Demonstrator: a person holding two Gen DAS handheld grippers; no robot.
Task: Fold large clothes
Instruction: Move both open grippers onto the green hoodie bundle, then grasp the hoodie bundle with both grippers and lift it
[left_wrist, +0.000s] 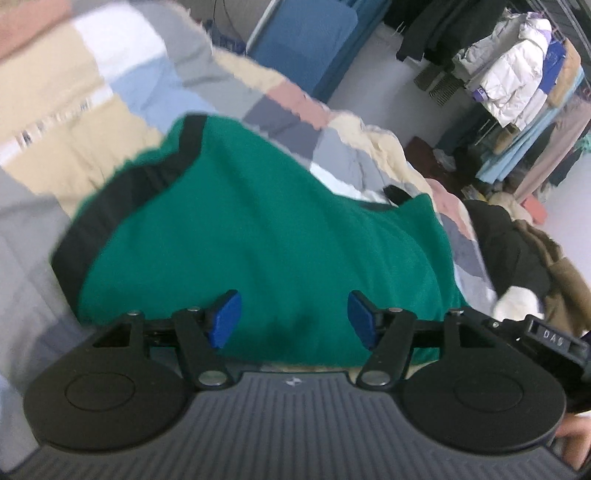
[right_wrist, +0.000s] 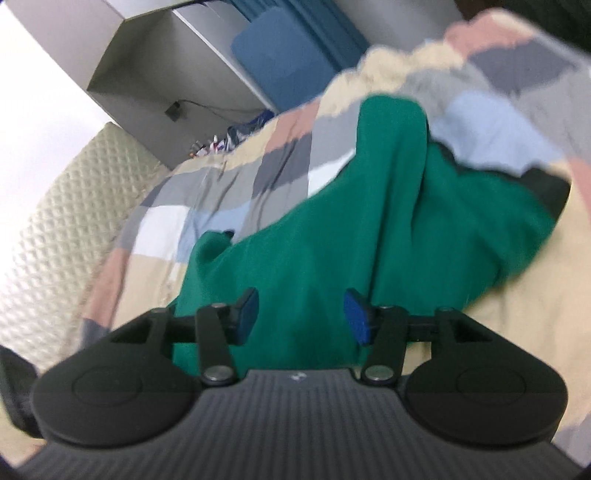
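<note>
While both views are blurred, the green garment (left_wrist: 258, 240) is plain enough: it lies spread on the checked quilt (left_wrist: 92, 122) that covers the bed, its black trim (left_wrist: 147, 177) along one edge. The left claw (left_wrist: 293, 319) hovers over the near part of the cloth, its blue pads (left_wrist: 225, 317) apart and nothing clamped between them. The right claw (right_wrist: 301, 315) is likewise released above the garment (right_wrist: 369, 229), pads (right_wrist: 356, 317) apart, with a long green fold running away from it. A clothes rack (left_wrist: 517, 74) stands beyond the bed.
</note>
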